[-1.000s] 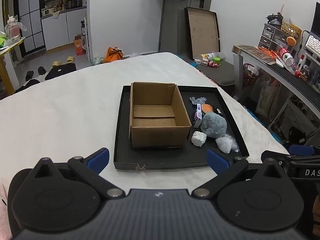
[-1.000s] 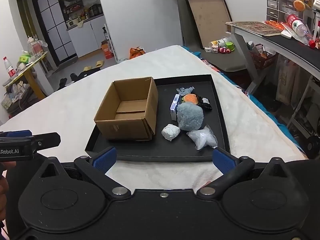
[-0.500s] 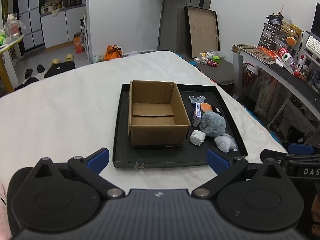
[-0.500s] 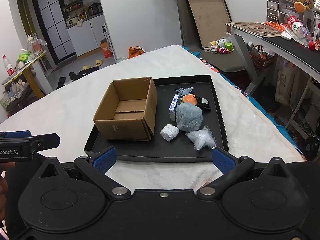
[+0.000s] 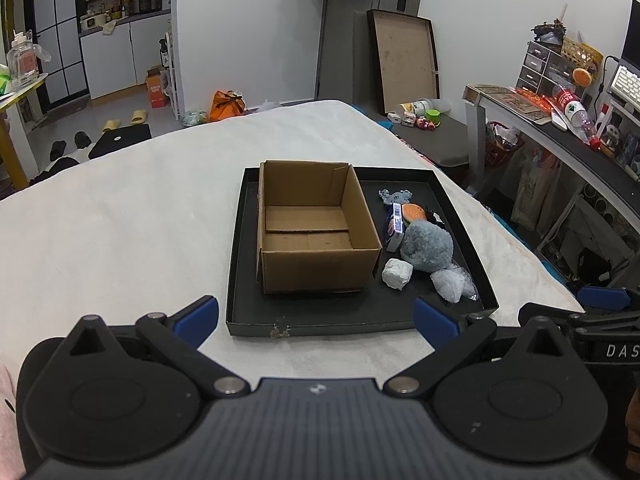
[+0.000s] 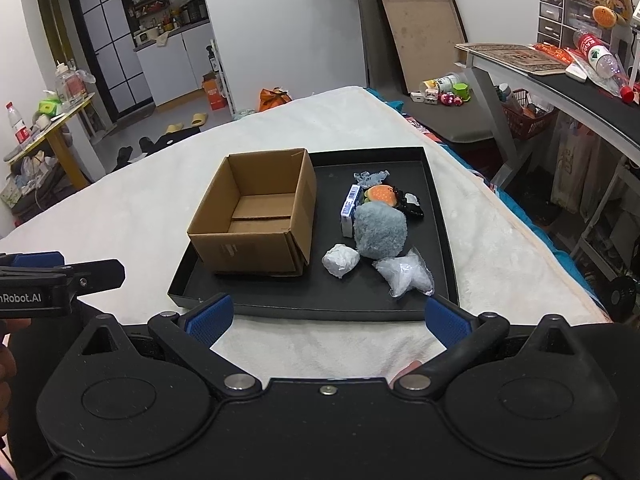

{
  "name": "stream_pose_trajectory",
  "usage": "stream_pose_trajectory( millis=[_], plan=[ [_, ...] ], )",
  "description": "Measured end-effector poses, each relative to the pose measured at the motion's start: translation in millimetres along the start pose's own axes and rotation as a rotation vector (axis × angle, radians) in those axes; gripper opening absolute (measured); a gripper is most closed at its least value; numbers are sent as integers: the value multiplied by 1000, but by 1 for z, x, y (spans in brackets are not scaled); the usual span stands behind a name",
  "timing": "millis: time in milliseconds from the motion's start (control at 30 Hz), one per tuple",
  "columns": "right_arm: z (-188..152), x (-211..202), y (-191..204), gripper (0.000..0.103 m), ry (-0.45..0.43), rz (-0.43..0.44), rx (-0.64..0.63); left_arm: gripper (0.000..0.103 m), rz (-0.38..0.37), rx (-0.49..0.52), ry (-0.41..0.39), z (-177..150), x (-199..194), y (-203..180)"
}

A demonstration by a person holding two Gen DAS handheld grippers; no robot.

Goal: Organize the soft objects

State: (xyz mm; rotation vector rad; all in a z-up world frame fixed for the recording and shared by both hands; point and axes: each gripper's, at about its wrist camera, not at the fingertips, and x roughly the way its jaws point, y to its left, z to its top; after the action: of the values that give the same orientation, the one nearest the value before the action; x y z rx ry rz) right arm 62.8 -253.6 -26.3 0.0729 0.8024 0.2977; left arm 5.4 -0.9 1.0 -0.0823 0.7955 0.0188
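Note:
An open, empty cardboard box [image 5: 316, 236] [image 6: 256, 216] stands in the left half of a black tray [image 5: 360, 316] [image 6: 320, 304] on a white blanket. To its right lie a grey plush [image 5: 426, 246] [image 6: 380, 230], a white wad [image 5: 397, 274] [image 6: 340, 260], a clear plastic bag [image 5: 454, 286] [image 6: 404, 276], an orange burger toy [image 5: 414, 213] [image 6: 382, 194], a small barcode box [image 6: 351, 210] and a grey fabric piece [image 6: 371, 177]. My left gripper [image 5: 316, 320] and right gripper [image 6: 327, 318] are both open and empty, short of the tray's near edge.
The white blanket [image 5: 120, 232] covers the bed around the tray. A cluttered desk [image 6: 560, 80] stands to the right beyond the bed edge. The left gripper shows at the left in the right wrist view [image 6: 60, 280]. The right gripper shows at the right in the left wrist view [image 5: 600, 320].
Both views have shifted slightly; the tray sits a little lower and closer in frame. Both grippers stay open and empty.

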Motion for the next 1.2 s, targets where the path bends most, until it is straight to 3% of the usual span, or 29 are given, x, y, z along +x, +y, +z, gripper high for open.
stream_pose_trajectory(
  millis=[1200],
  plan=[
    [-1,7,1,103,14,-13,13,103,16,13,22,-3,9,5]
  ],
)
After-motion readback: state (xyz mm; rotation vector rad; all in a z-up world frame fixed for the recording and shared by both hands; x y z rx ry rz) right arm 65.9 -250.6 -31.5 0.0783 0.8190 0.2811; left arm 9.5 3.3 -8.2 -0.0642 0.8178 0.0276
